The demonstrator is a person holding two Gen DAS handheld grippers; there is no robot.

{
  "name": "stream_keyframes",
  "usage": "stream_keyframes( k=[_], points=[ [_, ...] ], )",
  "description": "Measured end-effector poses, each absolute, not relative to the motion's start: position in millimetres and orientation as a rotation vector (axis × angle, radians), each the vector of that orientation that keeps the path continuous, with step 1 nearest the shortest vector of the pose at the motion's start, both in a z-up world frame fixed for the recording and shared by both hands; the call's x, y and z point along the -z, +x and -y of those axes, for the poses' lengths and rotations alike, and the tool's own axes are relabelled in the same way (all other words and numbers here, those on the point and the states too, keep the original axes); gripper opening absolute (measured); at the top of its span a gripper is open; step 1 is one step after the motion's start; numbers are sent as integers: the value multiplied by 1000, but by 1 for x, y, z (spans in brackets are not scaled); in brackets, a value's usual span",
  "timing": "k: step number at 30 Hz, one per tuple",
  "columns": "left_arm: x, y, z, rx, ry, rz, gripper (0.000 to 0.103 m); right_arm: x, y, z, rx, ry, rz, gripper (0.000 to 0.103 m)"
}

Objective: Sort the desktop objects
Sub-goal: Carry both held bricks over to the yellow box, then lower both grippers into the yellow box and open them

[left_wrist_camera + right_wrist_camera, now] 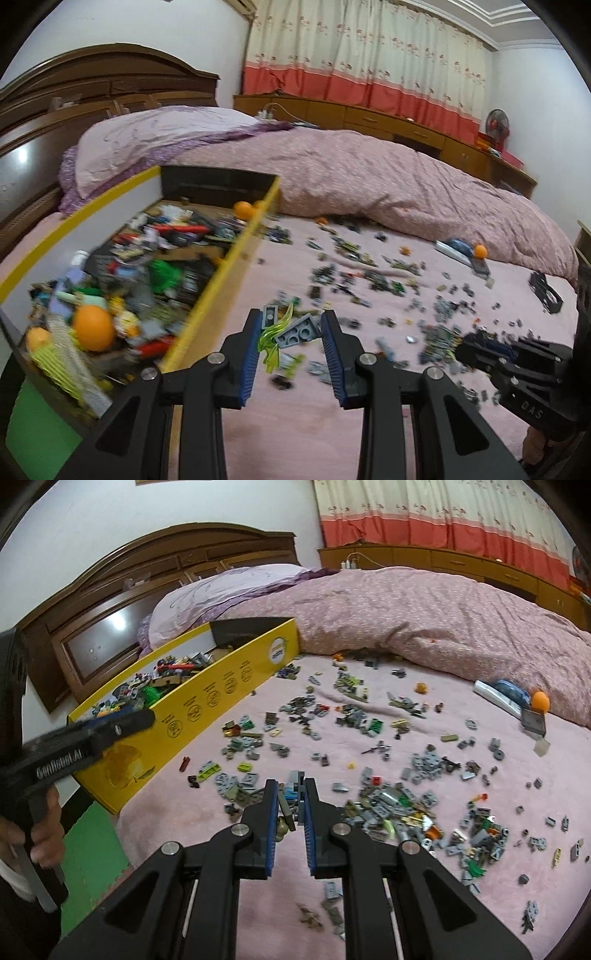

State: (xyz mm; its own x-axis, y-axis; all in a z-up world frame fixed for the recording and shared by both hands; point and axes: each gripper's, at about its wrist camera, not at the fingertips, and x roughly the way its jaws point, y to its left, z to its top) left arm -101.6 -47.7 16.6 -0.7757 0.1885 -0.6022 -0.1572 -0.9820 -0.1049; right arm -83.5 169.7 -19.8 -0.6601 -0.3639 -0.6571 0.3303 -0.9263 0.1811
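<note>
Bed (207, 812): pink sheet, my bricks scattered across it.
Yellow box (221, 686): on the bed's left side, heaped with bricks.
Loose bricks (391, 805): spread right of the box.
Left tongs (291, 332): beside the box wall, part open, gripping a grey plate (299, 330) and a green shard (275, 332).
Right tongs (291, 805): nearly closed, pinching several small pieces (290, 801).

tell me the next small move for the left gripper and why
Probably carry the left gripper a little further left, over the yellow box, and open there. Its fingers are closed on a grey brick and a clear green piece, lifted above the pink sheet. The box rim sits just beside it and already holds mixed bricks, so releasing now would likely drop them short.
</note>
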Motion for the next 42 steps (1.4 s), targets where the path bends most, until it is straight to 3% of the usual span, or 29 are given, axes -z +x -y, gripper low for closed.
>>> stream_keyframes(
  k=[21,30,33,42],
  points=[
    [-23,-179,205,-3126,-1106,106,32,26,-105,-108,2466,1065,-38,13],
    [-9,-199,251,-3152,-1232,251,33,14,-119,-63,2429,1027,-99,13],
    [-6,-201,260,-3118,-1250,360,39,4,-123,-44,2409,987,-108,13],
    [-6,-200,263,-3148,-1254,395,49,-25,-127,29,2295,863,-156,13]
  ],
)
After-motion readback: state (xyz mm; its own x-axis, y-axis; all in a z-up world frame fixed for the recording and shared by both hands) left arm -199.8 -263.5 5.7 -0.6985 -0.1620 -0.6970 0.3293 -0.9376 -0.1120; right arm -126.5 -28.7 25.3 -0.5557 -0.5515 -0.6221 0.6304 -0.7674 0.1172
